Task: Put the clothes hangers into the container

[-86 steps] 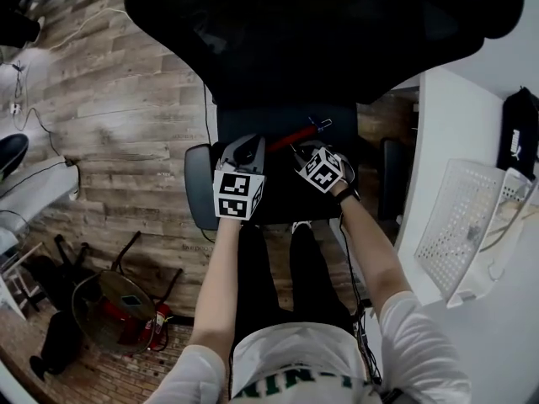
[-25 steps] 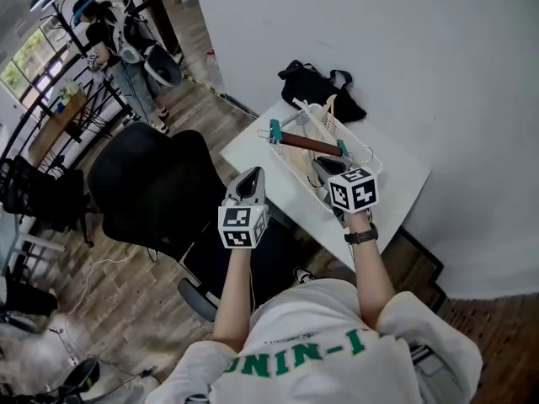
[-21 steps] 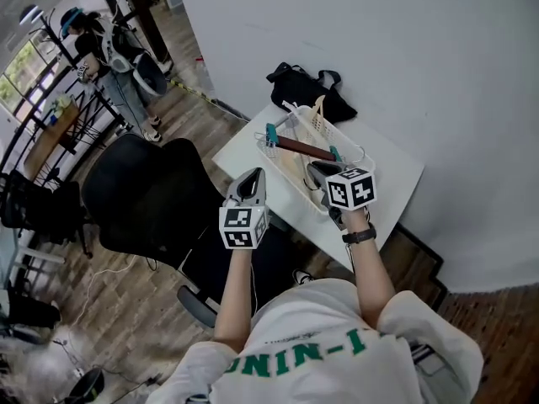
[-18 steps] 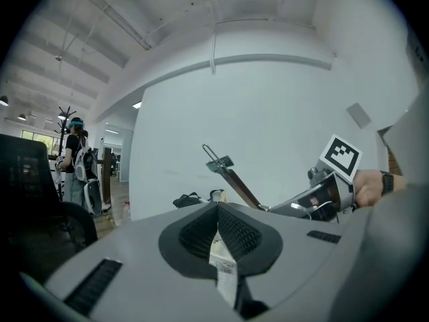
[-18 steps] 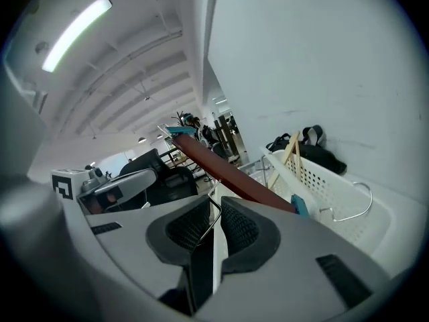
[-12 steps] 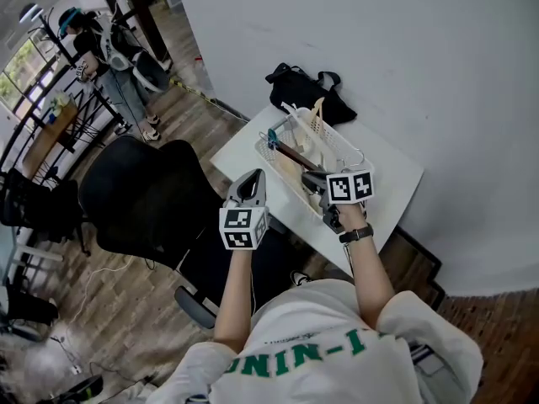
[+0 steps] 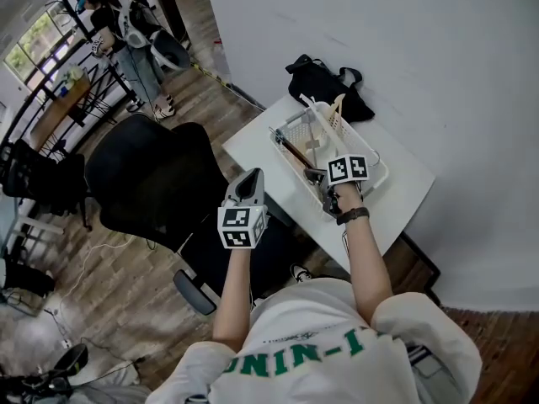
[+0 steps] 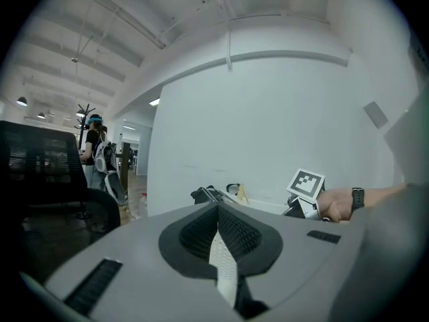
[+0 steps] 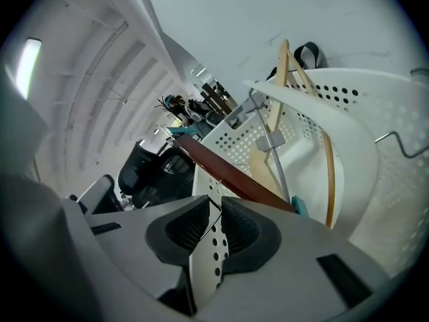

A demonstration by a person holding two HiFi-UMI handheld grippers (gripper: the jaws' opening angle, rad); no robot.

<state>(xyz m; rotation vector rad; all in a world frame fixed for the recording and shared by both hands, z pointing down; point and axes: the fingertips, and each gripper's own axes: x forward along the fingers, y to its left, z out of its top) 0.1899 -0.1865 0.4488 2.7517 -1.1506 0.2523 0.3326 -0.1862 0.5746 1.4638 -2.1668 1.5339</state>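
Note:
A red-brown hanger (image 7: 292, 151) with teal clip ends slants down into the white perforated basket (image 7: 376, 183) on the white table (image 7: 257, 154). My right gripper (image 7: 319, 178) hangs over the basket's near end, shut on that hanger's thin wire hook. In the right gripper view the wire runs between the pads (image 9: 199, 225), and the red-brown hanger (image 9: 228, 174) passes just beyond them. A wooden hanger (image 9: 295, 67) and a metal clip hanger (image 9: 271, 141) lie inside the basket (image 9: 315, 100). My left gripper (image 7: 251, 176) is held left of the table, shut and empty, pads (image 8: 201, 228) pressed together.
A black bag (image 7: 324, 78) lies on the table behind the basket, against the white wall. A black office chair (image 7: 147, 179) stands left of the table. A person (image 7: 122, 23) with a backpack stands far off at the upper left, on the wooden floor.
My right gripper has sunk and rolled, bringing the red-brown hanger from across the basket's rim down into it at a slant. The left gripper has stayed put.

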